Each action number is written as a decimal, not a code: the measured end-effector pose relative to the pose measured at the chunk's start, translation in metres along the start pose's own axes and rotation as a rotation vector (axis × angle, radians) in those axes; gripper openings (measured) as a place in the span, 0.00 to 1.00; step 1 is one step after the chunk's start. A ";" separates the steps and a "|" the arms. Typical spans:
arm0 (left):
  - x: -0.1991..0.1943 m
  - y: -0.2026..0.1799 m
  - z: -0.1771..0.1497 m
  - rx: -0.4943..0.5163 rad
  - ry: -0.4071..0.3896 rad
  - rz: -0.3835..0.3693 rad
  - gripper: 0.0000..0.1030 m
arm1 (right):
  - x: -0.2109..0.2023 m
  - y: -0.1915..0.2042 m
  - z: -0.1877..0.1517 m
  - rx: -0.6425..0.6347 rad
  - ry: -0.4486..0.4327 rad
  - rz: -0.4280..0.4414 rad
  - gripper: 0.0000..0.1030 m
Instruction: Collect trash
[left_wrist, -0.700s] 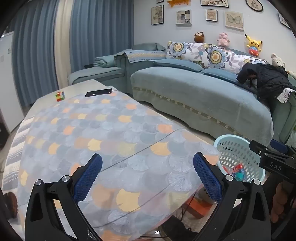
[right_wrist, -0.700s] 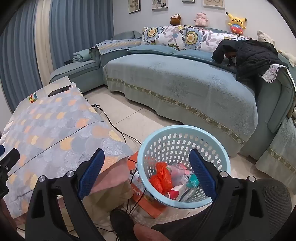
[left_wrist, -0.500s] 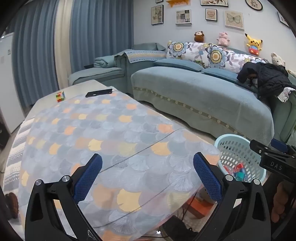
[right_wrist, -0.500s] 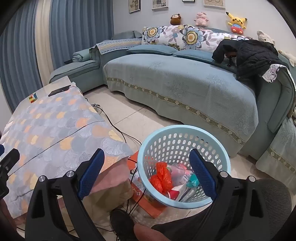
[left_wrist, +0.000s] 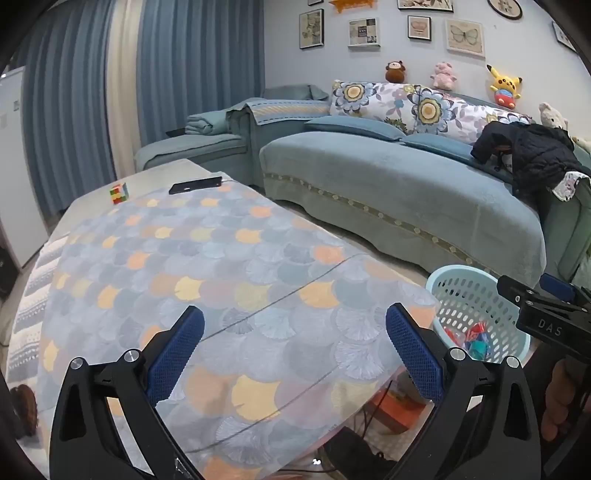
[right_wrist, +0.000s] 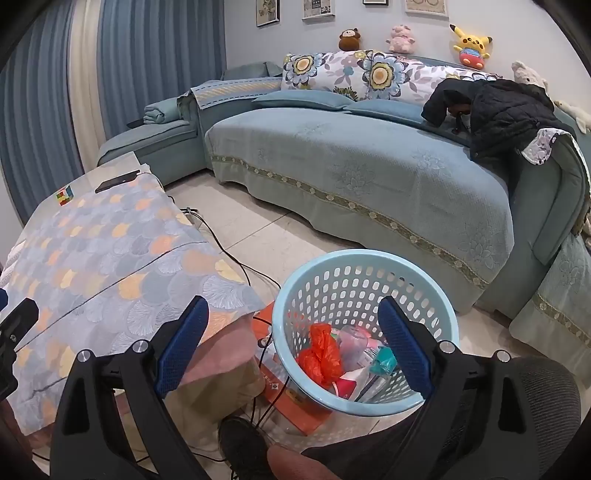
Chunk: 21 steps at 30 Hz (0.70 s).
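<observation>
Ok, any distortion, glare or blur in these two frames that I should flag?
Left wrist view: strong fisheye bending of the curtains, dark vignette corners, the table sharp, no glare. Right wrist view: same barrel warp on the sofa, the basket crisp, soft even indoor light, no motion blur.

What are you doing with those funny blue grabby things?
Someone is tidying up trash with two sets of tongs. The left tongs are open over the table with the patterned cloth, holding nothing. The right tongs are open too, just above the light blue basket on the floor. Inside the basket sit a red plastic bag and other wrappers. On the table's far end are a phone and a puzzle cube.
</observation>
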<state>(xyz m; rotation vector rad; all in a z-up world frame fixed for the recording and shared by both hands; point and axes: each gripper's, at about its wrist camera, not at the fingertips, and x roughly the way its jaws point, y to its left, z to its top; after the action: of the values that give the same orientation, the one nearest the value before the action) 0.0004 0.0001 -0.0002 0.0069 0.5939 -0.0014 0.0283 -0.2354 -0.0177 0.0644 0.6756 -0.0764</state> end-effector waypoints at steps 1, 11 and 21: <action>0.000 0.000 0.000 0.001 0.000 0.001 0.93 | 0.000 0.000 0.000 0.001 0.000 0.000 0.86; 0.000 0.000 0.000 0.002 -0.002 0.002 0.93 | 0.000 0.002 -0.001 -0.003 0.001 -0.003 0.86; -0.003 -0.003 -0.004 0.009 0.012 -0.001 0.93 | 0.000 0.002 0.000 -0.001 0.008 0.002 0.86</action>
<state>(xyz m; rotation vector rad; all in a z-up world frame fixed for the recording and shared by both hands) -0.0038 -0.0032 -0.0018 0.0153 0.6058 -0.0045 0.0286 -0.2334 -0.0182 0.0643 0.6835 -0.0740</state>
